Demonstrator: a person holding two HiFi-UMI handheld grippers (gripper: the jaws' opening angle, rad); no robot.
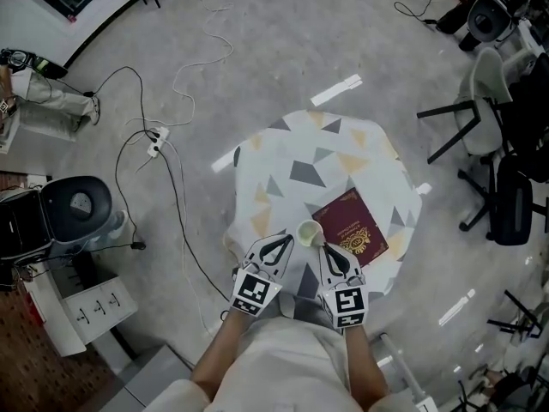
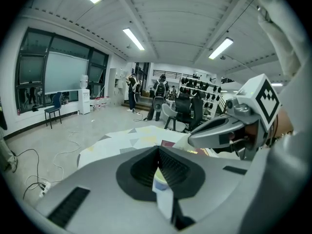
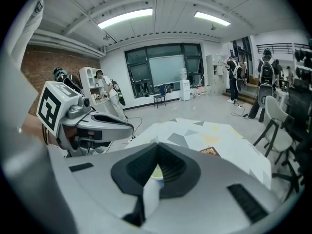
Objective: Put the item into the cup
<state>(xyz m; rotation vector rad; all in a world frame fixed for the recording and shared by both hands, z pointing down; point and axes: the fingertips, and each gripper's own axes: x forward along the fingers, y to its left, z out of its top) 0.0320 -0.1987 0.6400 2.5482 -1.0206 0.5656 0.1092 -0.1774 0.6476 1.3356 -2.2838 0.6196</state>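
Cup (image 1: 310, 232): upright on the table (image 1: 292, 148) near its front edge, mouth up, inside pale, with nothing in it that I can make out. A booklet (image 1: 353, 228) lies flat just right of it, 1 corner close to the cup.

Your left gripper (image 1: 288, 239): jaws closed tip to tip, nothing clamped that I can see. Your right gripper (image 1: 325, 248): the same, pads together, tips just beside the cup. I can't tell whether they touch it.

No small item shows on the table. The booklet is the only other thing there, so which item goes in is unclear.

Step in hand, as I judge it: 2 clenched tools sit either side of the cup and the pick has not begun. To do it well:
- Open 1 gripper before you reach.
- Keep the other off the rim, since the cup looks light and a nudge could tip it.
- Bring the item over the mouth from above.

Views:
- Only the head view gives cup, booklet and both tools in 1 layout.
- Each gripper view shows just a pale rim past its own pads, with the other gripper alongside.
- The left gripper view catches a maroon booklet edge.
- The right gripper view catches a gold-printed corner
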